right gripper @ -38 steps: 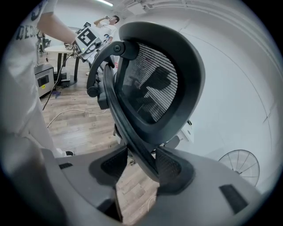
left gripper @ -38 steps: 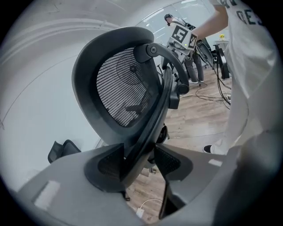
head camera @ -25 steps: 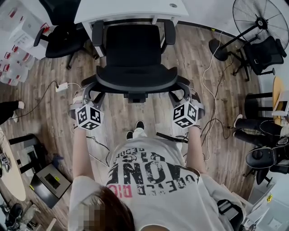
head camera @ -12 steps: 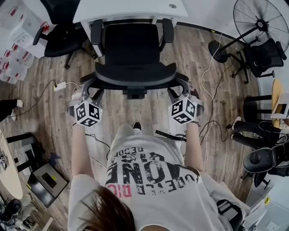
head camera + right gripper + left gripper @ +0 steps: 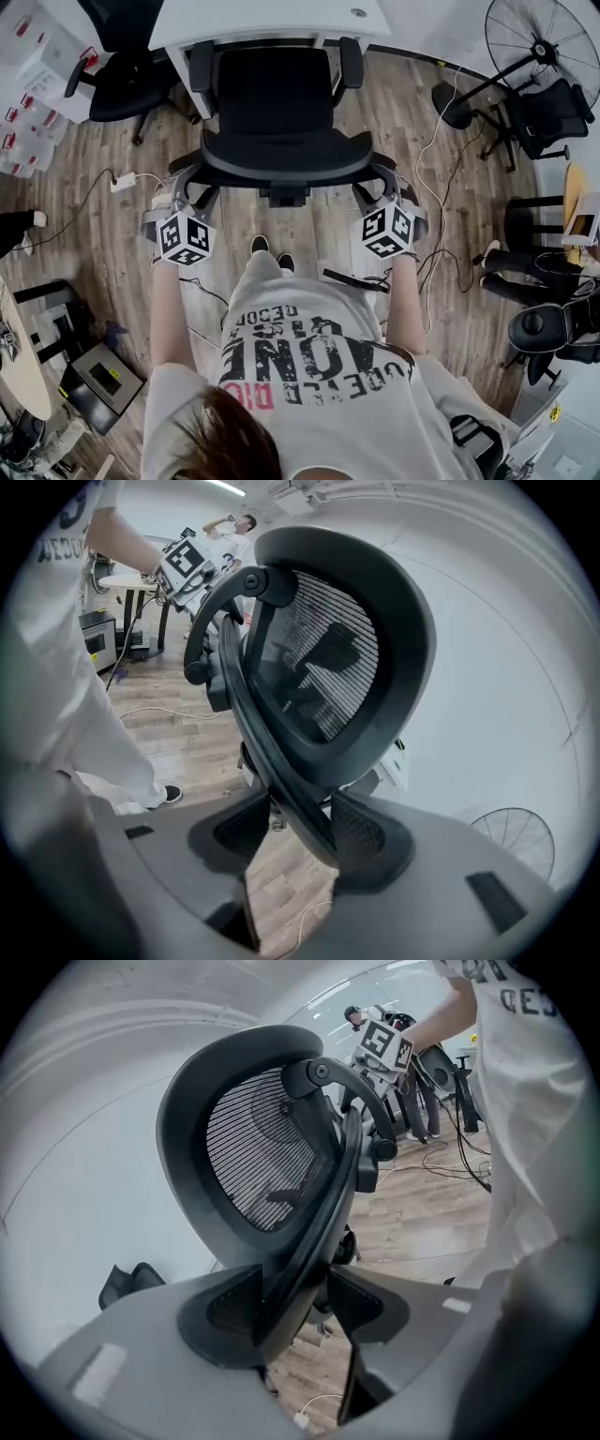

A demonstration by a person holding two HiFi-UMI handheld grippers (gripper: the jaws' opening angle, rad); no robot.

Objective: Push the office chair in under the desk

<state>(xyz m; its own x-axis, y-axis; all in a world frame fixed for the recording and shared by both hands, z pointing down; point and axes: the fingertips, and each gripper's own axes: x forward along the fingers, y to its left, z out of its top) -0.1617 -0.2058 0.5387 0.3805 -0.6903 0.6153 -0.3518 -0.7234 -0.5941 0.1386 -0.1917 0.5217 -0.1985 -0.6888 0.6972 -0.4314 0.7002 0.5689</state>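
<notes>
Office chair (image 5: 277,94) stands on the wood floor (image 5: 84,187) with the front of its seat at the near edge of the white worktop (image 5: 272,19), its armrests just short of that edge and its backrest on the side away from the worktop. The left hand-held gripper (image 5: 292,1302) is clamped on the left side of the backrest frame. The right hand-held gripper (image 5: 292,829) is clamped on the right side.

Large upside-down letters, seemingly "ONE", on the person's white T-shirt (image 5: 309,361); remaining print unreadable.
</notes>
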